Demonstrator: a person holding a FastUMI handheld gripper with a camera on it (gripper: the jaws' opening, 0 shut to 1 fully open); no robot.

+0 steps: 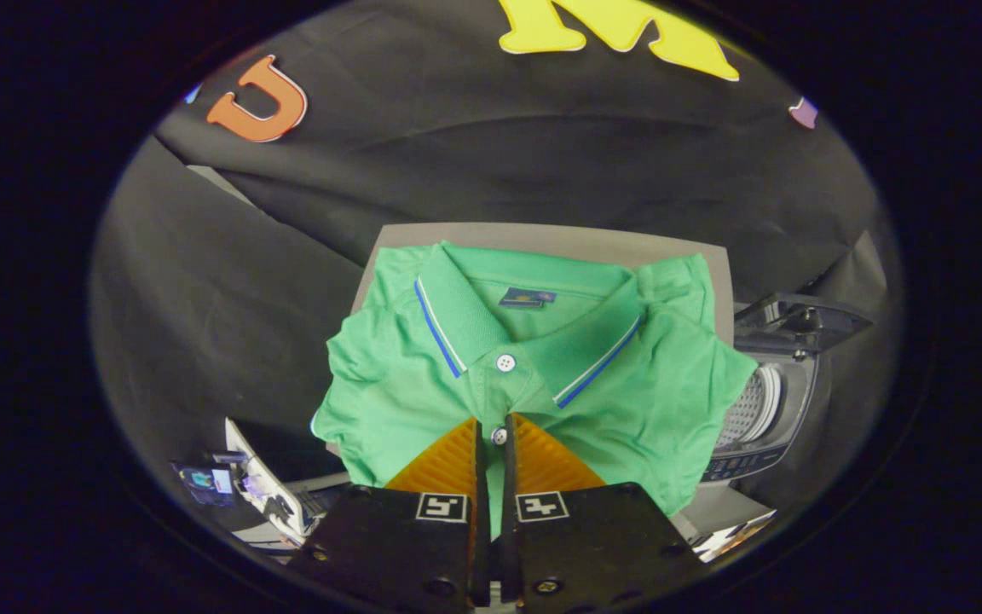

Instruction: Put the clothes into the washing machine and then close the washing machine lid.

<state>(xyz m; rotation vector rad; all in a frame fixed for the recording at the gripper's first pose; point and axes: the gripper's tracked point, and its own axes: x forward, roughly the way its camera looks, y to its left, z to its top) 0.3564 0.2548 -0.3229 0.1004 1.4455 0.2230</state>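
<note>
Pressed nearly together, my jaws (491,431) pinch the placket of the green polo shirt (534,375), which lies folded on the desk (542,234). I judge this central grip suits lifting it rightward into the open washing machine (764,418).

Evenly lit from above, sharp at centre on the green polo shirt (534,375); strongly fisheye-bent, dim and soft toward the rim.

Gripper view rides on the gripper (491,431), looking forward along the two fingers and steeply down. Close range: the green polo shirt (534,367) on the grey table (542,234) sits right ahead of the tips. The washing machine (768,409) sits beside the table, booth wall behind.
</note>
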